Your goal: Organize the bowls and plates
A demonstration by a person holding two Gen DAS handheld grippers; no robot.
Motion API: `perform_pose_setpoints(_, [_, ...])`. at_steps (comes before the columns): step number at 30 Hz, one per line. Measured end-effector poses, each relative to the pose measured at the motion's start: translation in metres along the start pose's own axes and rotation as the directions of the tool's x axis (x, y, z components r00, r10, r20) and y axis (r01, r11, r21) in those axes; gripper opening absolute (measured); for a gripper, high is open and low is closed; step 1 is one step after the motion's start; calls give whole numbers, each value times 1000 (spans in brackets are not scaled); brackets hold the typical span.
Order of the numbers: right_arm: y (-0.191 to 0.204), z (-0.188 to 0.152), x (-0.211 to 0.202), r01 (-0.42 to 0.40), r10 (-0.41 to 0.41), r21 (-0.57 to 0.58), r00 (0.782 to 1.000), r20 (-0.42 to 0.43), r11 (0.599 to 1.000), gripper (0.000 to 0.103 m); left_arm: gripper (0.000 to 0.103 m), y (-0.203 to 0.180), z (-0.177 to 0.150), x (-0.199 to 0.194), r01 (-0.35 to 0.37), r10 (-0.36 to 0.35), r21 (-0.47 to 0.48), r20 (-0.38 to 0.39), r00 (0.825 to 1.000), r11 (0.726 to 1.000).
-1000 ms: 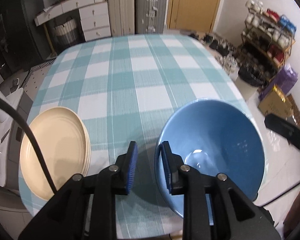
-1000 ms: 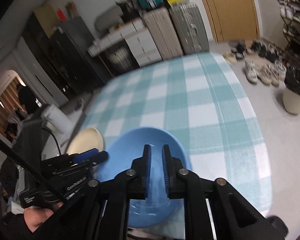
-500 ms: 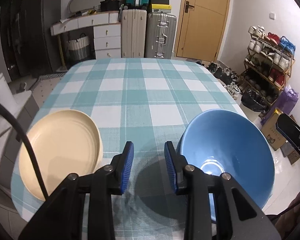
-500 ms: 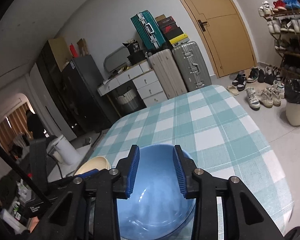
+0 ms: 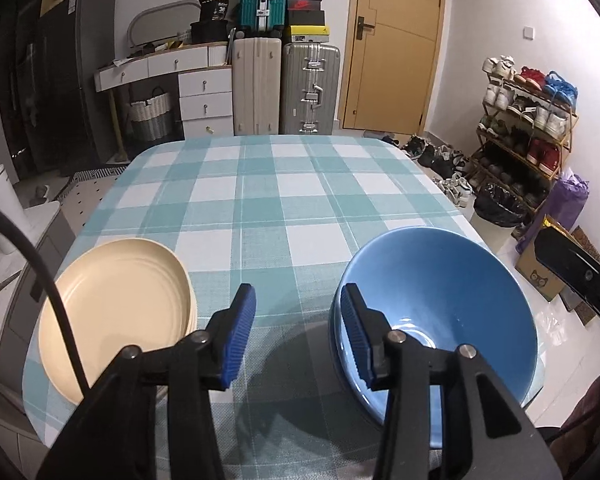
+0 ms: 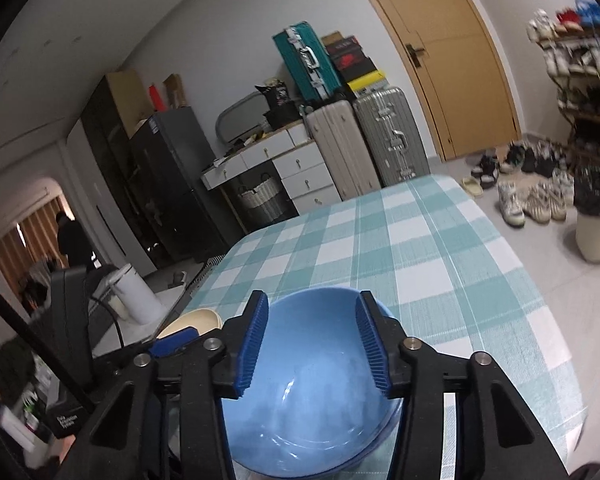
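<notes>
Suitcases, a chest of drawers and a shoe rack crowd the far wall, and nearer to us a tabletop point(image 5: 284, 200) under a teal-and-white checked cloth carries the dishes. At its near right corner sits a blue bowl point(image 5: 440, 304), and a second blue rim showing just under it suggests two nested together. At the near left edge lies a cream plate point(image 5: 116, 312), seemingly a small stack as well, well apart from the bowl.

Both tools are empty. The left hand-held gripper point(image 5: 298, 336) hangs over the bare cloth between plate and bowl with its jaws spread wide. The right hand-held gripper point(image 6: 312, 344) hovers above the bowl, jaws likewise spread, gripping nothing.

That bowl looks glazed: stiff, smooth, likely slippery and fairly heavy for its size, and it would chip or break if dropped off that corner. I'd say the rim is the place to take it, one ribbed pad inside and one outside the wall, squeezed firmly. The plate is shallow and lies flat, so its raised lip at the table edge seems the only purchase.
</notes>
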State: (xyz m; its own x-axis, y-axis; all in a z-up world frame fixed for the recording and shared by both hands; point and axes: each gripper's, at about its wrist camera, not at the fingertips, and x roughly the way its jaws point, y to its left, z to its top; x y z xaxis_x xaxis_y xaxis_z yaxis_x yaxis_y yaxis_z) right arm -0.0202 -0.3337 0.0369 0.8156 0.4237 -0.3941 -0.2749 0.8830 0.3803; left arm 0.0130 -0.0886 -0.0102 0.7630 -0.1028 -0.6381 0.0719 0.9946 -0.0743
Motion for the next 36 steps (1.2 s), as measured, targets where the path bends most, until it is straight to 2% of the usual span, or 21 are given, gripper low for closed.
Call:
perform_pose_setpoints(4, [5,-2,0,5,-5,-29,1000,-1,1000,49,44,1,0,-2,-15,15,-2,11,1000,1000])
perform_pose_setpoints(11, [1,-2,0,2,-2,-11,1000,-13,1000,50,46,-2,0,-5,-56,54,31,39,998,998])
perform_pose_setpoints(13, [0,-3,0,8,-8,-6,1000,-14,1000,54,46,-3,-1,-4,-73,72,41,40,997,996])
perform_pose_setpoints(19, [5,-3,-4,10,-10,-30,1000,8,1000,62,47,4,0,-4,-68,67,11,28,997,998])
perform_pose_setpoints(23, [12,-4,-10,20,-17,-68,999,46,997,77,51,6,0,-9,-63,63,-2,48,997,998])
perform_pose_setpoints(25, [17,-5,-15,34,-26,-97,997,79,995,86,53,4,-1,-16,-75,74,7,90,993,997])
perform_pose_setpoints(28, [25,-7,-20,47,-30,-145,992,120,988,90,73,-2,-1,-24,-102,95,39,138,986,994])
perform_pose_setpoints(29, [27,-8,-20,51,-31,-157,991,127,986,93,83,-4,-2,-27,-109,100,48,164,981,993])
perform_pose_setpoints(30, [29,-8,-20,60,-37,-171,990,134,983,97,89,-5,-2,-30,-115,104,50,181,978,992])
perform_pose_setpoints(32, [31,-9,-21,71,-43,-186,988,149,980,102,94,-8,-2,-38,-119,103,59,230,968,991])
perform_pose_setpoints(36, [30,-8,-22,82,-53,-185,986,160,979,102,103,-9,0,-41,-111,89,74,257,962,991])
